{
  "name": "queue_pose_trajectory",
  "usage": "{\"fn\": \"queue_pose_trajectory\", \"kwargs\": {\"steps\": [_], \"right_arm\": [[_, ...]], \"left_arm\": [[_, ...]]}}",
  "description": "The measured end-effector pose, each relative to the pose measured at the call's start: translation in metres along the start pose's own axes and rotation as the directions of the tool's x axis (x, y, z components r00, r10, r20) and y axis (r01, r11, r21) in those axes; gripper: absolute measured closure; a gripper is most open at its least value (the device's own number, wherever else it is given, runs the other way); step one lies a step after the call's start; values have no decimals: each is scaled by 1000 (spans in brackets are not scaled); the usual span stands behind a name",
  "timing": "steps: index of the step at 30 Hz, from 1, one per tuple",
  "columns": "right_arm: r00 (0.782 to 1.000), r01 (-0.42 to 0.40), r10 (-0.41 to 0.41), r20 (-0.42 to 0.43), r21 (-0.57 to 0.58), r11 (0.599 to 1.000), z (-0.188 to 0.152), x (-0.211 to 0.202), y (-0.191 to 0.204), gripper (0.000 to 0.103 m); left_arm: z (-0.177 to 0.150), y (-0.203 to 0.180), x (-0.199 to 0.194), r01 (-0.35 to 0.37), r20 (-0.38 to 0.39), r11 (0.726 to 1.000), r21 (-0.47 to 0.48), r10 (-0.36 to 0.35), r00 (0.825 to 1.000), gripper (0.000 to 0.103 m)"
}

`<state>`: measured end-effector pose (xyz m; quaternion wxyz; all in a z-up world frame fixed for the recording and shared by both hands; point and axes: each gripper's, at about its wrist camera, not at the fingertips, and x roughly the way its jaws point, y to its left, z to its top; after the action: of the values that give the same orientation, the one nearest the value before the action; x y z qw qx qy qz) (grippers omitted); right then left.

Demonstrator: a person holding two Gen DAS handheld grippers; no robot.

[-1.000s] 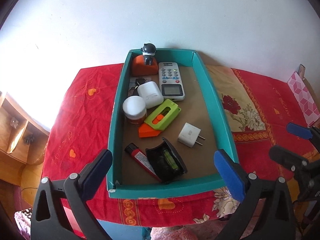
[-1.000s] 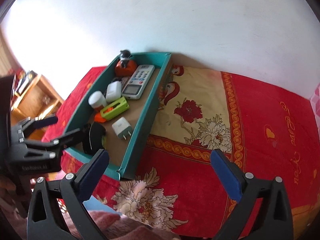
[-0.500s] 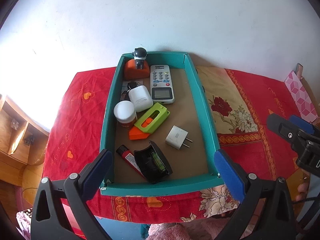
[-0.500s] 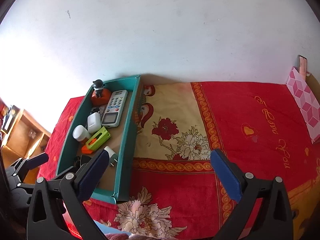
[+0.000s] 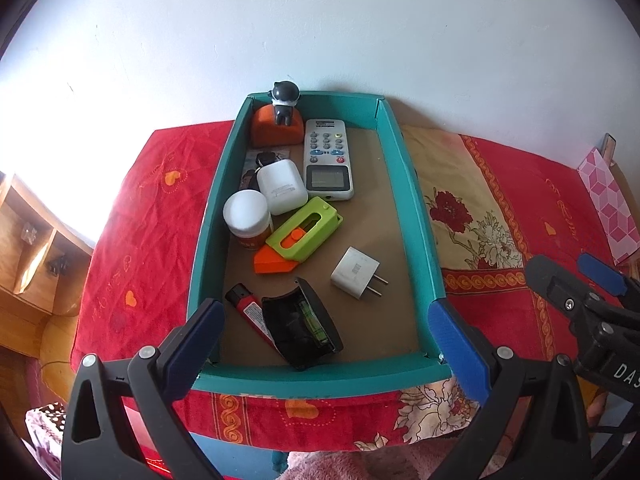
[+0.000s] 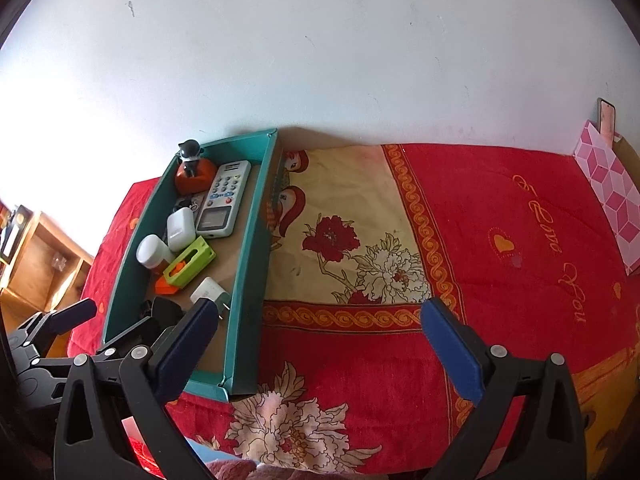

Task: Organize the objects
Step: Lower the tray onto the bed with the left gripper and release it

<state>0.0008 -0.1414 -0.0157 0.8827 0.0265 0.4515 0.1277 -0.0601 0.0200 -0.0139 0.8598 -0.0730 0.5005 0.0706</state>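
Observation:
A teal box stands on the red cloth and holds several items: a grey remote, a white earbud case, a white-lidded jar, a green and orange cutter, a white plug adapter, a red lighter, a black case and a dark figurine on an orange base. My left gripper is open and empty, above the box's near end. My right gripper is open and empty, over the cloth right of the box.
The red flowered cloth covers the table against a white wall. A pink patterned box stands at the far right with a phone behind it. A wooden shelf unit is left of the table.
My left gripper has shifted a little over the box. My right gripper has swung right, away from the box, and now faces the open cloth.

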Motion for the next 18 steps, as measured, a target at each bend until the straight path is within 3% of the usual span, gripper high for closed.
{"fn": "queue_pose_trajectory", "kwargs": {"steps": [18], "right_arm": [[1000, 4, -4, 1, 12, 1000, -1, -1, -7, 0]], "left_arm": [[-5, -6, 6, -4, -26, 1000, 21, 4, 1000, 0]]}}
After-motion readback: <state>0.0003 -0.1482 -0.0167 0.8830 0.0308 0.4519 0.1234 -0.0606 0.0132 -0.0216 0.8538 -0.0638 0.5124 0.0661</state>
